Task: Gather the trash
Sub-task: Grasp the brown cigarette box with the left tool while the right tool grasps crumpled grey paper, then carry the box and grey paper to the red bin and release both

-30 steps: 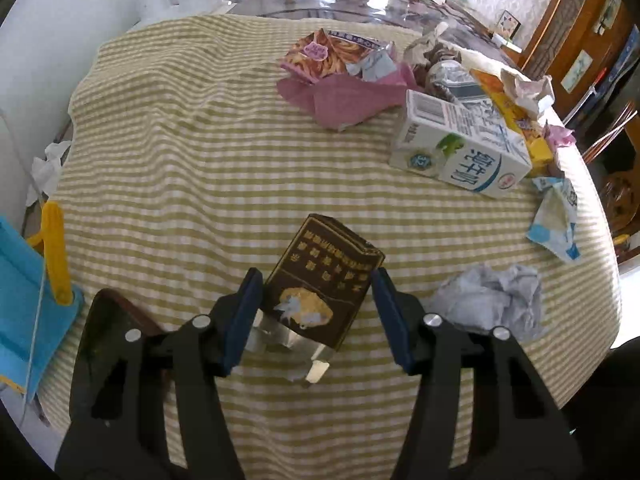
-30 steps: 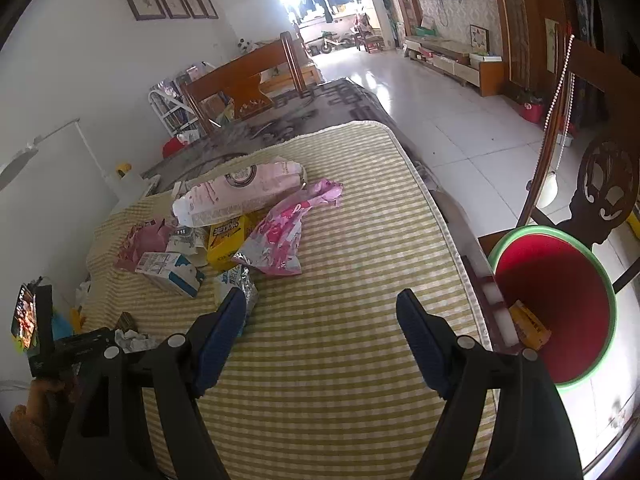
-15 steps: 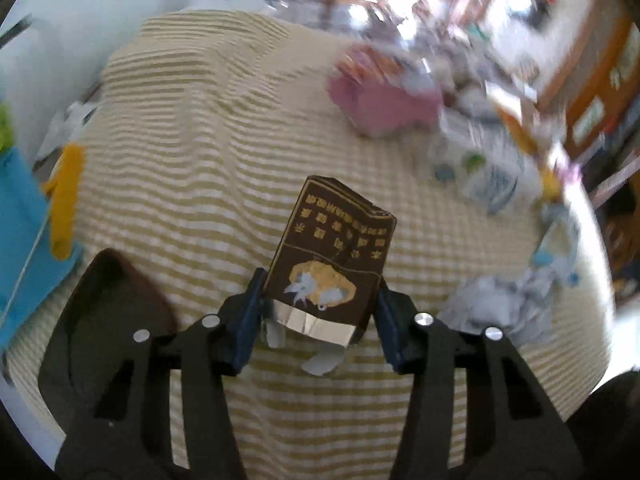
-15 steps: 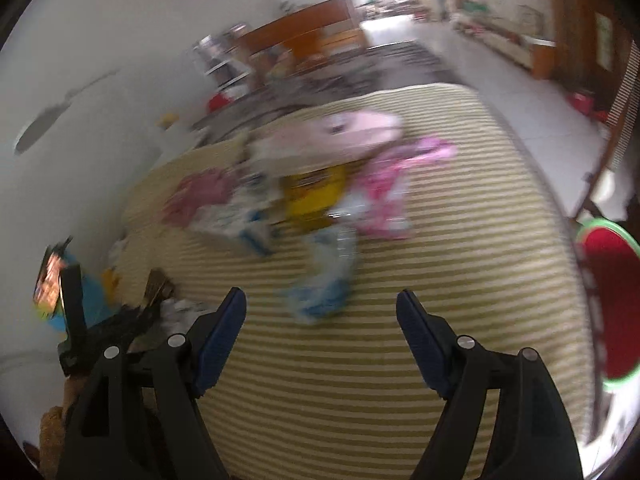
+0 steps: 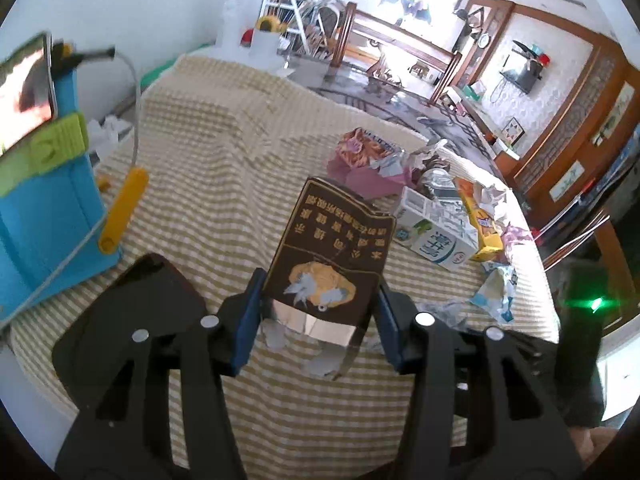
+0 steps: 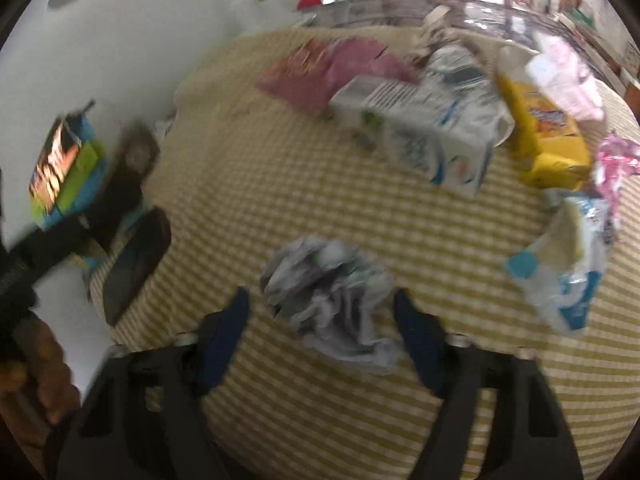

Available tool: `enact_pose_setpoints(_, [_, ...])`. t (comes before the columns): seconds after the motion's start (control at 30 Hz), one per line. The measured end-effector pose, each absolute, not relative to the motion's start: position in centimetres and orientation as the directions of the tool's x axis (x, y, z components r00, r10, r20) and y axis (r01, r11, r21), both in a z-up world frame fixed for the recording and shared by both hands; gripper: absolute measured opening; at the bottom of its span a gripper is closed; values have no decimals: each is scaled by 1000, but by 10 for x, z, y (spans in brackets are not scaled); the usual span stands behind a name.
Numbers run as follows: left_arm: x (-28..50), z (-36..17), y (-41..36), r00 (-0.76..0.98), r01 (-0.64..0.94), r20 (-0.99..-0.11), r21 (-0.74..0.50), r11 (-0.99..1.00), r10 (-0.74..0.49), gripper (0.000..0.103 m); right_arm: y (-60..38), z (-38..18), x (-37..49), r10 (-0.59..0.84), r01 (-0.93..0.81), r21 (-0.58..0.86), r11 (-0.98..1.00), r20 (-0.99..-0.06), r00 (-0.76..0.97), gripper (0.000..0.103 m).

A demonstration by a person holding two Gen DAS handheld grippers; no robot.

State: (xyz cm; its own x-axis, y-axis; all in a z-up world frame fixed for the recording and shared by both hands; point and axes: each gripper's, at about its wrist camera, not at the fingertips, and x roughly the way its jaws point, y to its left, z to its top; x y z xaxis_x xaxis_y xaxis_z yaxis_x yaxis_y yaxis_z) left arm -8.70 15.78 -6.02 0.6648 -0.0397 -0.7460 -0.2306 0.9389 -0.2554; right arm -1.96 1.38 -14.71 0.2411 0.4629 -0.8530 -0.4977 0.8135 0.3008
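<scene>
The left gripper (image 5: 316, 328) clamps a brown packet (image 5: 328, 248) – the right gripper (image 6: 322, 328), jaws just closing, straddles crumpled paper (image 6: 332, 300) untouched.

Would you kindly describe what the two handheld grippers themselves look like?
Both match: the left gripper and right gripper have black plastic frames with triangular cut-outs, silver round bolt heads along the arms, and dark blue pads on the inside of each finger. No cables, markings or sleeves show.

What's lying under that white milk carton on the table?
The milk carton lies on its side on the checked tablecloth. Behind it sit a pink wrapper and a yellow packet; anything beneath the carton itself is covered.
</scene>
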Motion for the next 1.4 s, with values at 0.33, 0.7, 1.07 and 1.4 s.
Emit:
enact_pose_setpoints(0.33, [-92,-44,148,684,-211,-729,-218,953,-15,49,-43,-135,-21,540,-398,415,818,-793,283,31])
enact_pose_setpoints(0.7, [-84,4,101,738,-56,-652,-317,947,-174,49,-117,-79,-23,557,-372,423,826,-711,428,31])
enact_pose_setpoints(1.07, [-65,2,55,706,28,-642,-395,918,-298,50,-183,-51,-36,438,-320,302,898,-676,592,31])
enact_pose_setpoints(1.4, [-50,-1,18,690,75,-671,-307,949,-272,50,-233,-61,-27,402,-194,368,909,-655,640,31])
